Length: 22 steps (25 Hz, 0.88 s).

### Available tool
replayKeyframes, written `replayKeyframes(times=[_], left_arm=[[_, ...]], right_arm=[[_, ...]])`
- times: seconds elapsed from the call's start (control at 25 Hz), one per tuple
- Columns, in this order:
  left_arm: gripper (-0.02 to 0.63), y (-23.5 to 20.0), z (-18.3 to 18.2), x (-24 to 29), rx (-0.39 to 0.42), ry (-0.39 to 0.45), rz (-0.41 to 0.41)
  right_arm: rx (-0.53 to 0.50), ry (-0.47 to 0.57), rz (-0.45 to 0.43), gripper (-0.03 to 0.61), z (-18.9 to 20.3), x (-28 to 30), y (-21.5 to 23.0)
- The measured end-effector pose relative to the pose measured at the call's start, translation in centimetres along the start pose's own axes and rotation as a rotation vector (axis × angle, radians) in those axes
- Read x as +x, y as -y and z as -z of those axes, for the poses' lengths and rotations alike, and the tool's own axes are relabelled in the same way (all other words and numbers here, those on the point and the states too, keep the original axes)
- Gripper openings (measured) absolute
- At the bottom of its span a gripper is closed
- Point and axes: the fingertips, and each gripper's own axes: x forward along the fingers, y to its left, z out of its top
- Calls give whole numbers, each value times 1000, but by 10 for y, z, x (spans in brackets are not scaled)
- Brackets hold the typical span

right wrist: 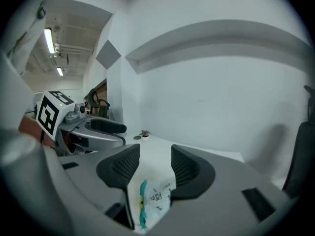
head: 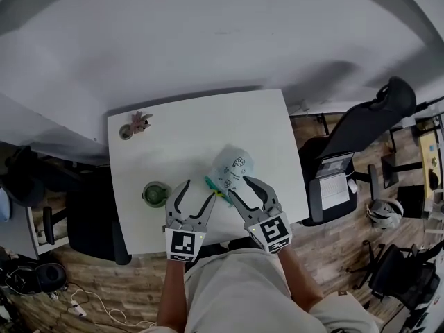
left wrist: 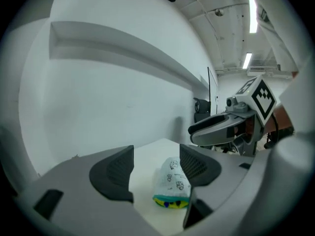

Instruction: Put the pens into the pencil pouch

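Head view alone shows perhaps a green cup point(head: 155, 193) near the pouch point(head: 233, 166).

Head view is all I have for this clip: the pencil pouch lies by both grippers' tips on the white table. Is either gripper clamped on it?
Observer: Not the left. In the left gripper view the left gripper has its jaws apart, with the pencil pouch lying loose between them, nearer its right jaw.
Operator: And the right one?
Observer: The right gripper is open too; the pouch sits low between its jaws, teal zip edge toward the camera.
Operator: Is the pouch's mouth open?
Observer: Yes. The left gripper view looks into it: yellow lining with small dark shapes, too small to name.
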Motion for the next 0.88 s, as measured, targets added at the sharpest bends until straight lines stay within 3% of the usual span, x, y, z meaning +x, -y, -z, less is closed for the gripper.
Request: replayKeyframes(times=[0.12, 0.36, 0.52, 0.64, 0.88], left_arm=[[295, -11, -35, -6, 11, 75, -33], [302, -27, -96, -24, -45, 224, -121], [302, -27, -121, -39, 68, 230, -138], [304, -28, -126, -46, -31, 249, -174], [305, -20, -123, -52, -31, 227, -194]], right_arm=[[-23, 85, 25, 206, -37, -10, 7], [-63, 268, 39, 215, -110, -28, 6], [-67, 327, 39, 221, -135, -40, 7], [-85, 338, 33, 229, -138, -44, 9], [-87, 324, 17, 229, -131, -53, 14]])
